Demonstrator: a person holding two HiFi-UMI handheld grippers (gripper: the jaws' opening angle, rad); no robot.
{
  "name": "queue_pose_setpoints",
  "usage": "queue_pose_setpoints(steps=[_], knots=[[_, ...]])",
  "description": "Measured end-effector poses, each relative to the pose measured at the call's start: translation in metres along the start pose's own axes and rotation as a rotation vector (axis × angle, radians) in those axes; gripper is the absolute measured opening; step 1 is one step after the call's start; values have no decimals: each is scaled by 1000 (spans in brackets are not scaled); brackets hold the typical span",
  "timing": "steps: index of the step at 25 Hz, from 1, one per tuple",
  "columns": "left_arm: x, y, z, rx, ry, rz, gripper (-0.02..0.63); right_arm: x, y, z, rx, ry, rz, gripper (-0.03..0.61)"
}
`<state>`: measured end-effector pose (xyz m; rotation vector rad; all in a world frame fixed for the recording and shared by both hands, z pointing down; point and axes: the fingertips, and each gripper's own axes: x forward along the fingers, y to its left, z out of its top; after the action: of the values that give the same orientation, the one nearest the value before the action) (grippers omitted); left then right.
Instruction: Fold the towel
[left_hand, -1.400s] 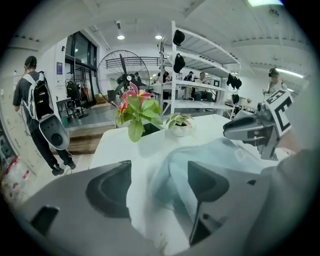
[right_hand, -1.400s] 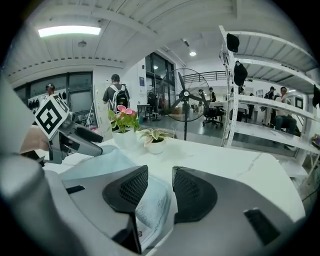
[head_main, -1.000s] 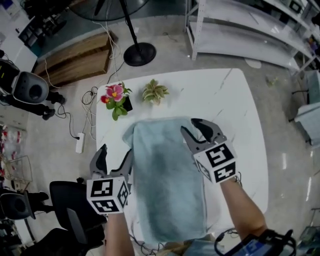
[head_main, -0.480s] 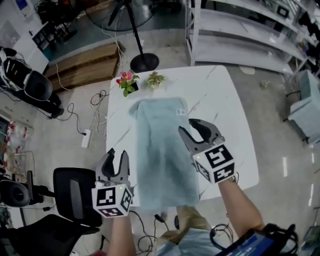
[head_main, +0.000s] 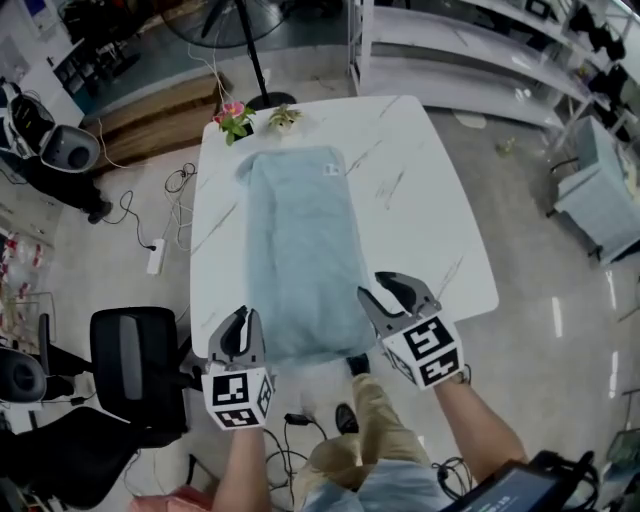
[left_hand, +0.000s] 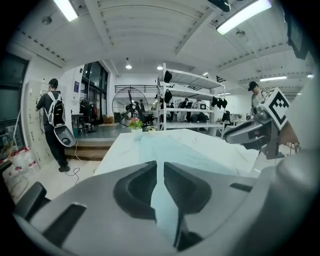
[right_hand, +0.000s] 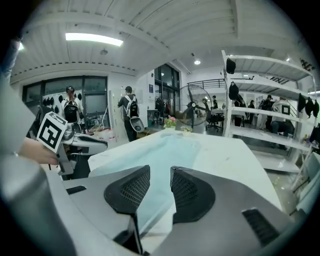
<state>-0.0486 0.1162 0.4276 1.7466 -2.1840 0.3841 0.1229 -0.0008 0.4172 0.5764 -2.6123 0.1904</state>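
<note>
A light blue towel (head_main: 300, 250) lies flat lengthwise on the white table (head_main: 430, 200), its near end at the table's near edge. My left gripper (head_main: 245, 318) hovers at the towel's near left corner. Its jaws have just been closing, down to a thin slit. In the left gripper view (left_hand: 160, 165) only towel (left_hand: 170, 147) colour shows through the slit, and no cloth looks lifted. My right gripper (head_main: 375, 287) stands open just right of the near right corner. In the right gripper view (right_hand: 160, 170) the towel (right_hand: 170, 150) shows through the gap, untouched.
Two small potted plants, one pink-flowered (head_main: 232, 118) and one green (head_main: 283, 116), stand at the table's far end. A black chair (head_main: 135, 360) is left of me, with cables on the floor. White shelving (head_main: 480, 60) lies beyond. People stand in the background (left_hand: 52, 120).
Both grippers drew back from beside the towel's middle to the table's near edge. The left jaws went from wide open to nearly together. The towel stayed in place.
</note>
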Motion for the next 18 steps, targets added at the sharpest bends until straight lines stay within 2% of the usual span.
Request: queue_pose_setpoints(steps=[4,8,10,11,14,18], knots=[[6,-6,-35,31,67,0,49,-4,16,-50,34,66,31,146],[19,-5,-54,72,127,20,58,6,20,-71,28,78,46,146],[27,-6,-63,88,175,17,57,11,19,-77,7,91,40,140],[31,-7,-65,101,201,14,58,13,19,-79,-10,104,33,115],[40,-9,-72,145,283,6,43,20,20,-87,-55,189,38,78],[47,-9,-75,119,349,-35,37,27,21,-96,-131,286,69,52]])
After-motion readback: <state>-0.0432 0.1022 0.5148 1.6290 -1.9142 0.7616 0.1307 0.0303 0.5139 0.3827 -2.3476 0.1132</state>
